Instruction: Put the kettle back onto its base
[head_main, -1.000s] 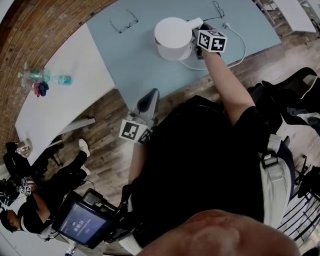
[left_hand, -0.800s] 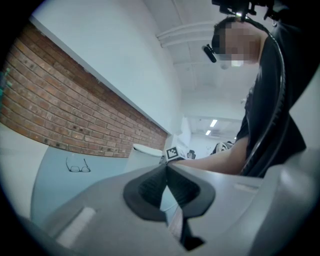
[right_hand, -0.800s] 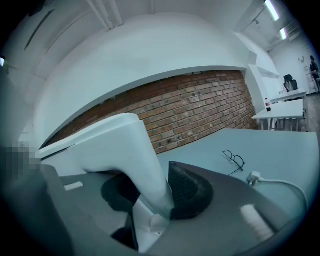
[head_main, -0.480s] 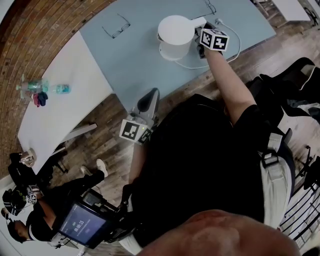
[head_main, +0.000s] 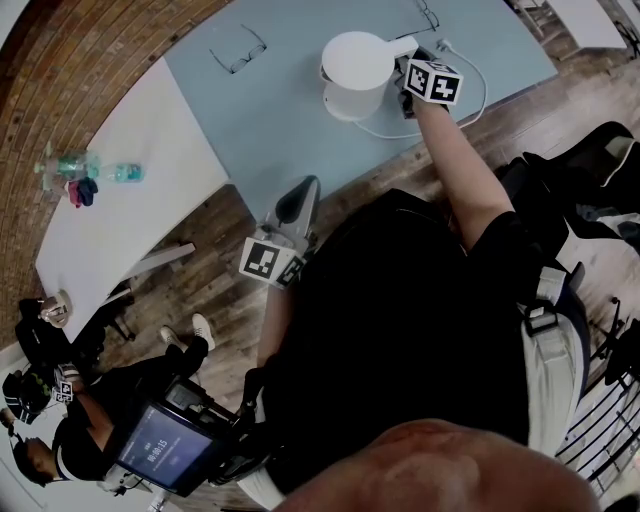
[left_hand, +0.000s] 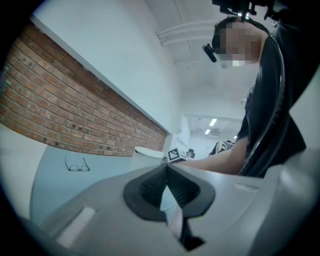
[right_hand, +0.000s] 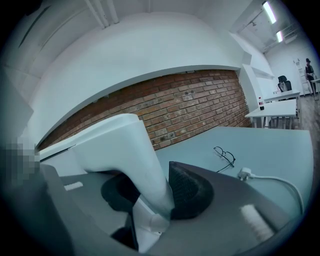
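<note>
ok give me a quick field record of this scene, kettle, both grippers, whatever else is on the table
kettle: white, upright on the blue-grey table
base: not seen apart from the kettle; cannot tell if seated
right gripper: shut on the kettle handle
left gripper: jaws together, empty, off the table's near edge
cord: white, runs out from under the kettle; plug lies loose on the table
glasses: left of the kettle; second pair beyond the right gripper
</note>
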